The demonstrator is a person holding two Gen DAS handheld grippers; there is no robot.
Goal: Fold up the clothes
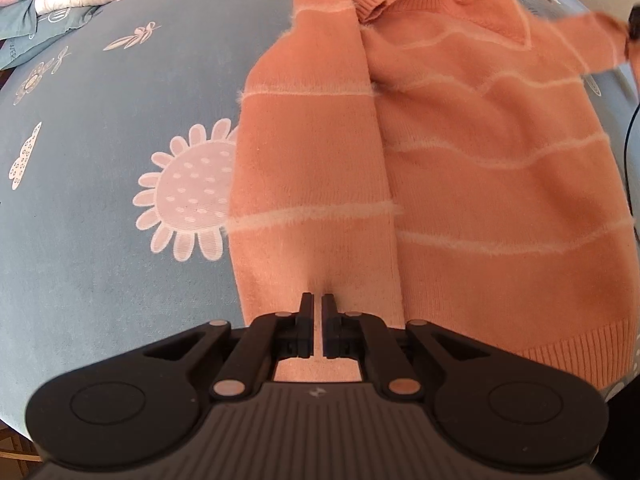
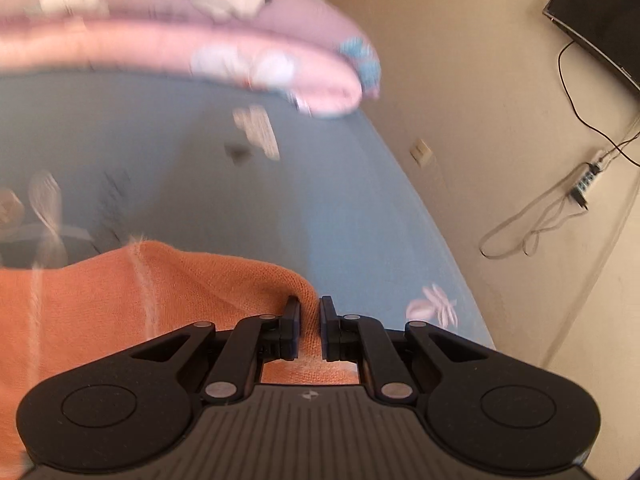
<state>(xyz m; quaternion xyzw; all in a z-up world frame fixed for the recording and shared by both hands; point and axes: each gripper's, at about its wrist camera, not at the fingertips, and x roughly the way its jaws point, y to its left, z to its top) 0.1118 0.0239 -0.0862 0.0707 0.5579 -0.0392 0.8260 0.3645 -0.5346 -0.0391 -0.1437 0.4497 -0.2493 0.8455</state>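
1. The orange sweater lies spread on the blue flower-print bed, filling the left wrist view from 12 o'clock down to 5 o'clock; its collar points to 12 o'clock and its ribbed hem sits at 4 o'clock.
2. Done so far, as I judge it: 1 sleeve is already laid lengthwise over the body, running from the collar down toward 6 o'clock; that is the 1st fold of the garment.
3. The left claw is closed, its tips nearly together at the lower end of that folded sleeve; whether any knit is pinched between them I cannot tell, only a thin gap shows.
4. The other sleeve is lifted off toward 2 o'clock in the left wrist view, blurred; a dark tip at the frame's edge appears to hold its cuff.
5. The right claw is clamped on a fold of orange knit, seen bunched between its pads in the right wrist view; the blue bed and a pink folded quilt lie beyond at 12 o'clock, smeared.
6. Left to do, by my reading: lay this 2nd sleeve across the body, then fold the hem up toward the collar; I put the task at roughly 1 third complete.
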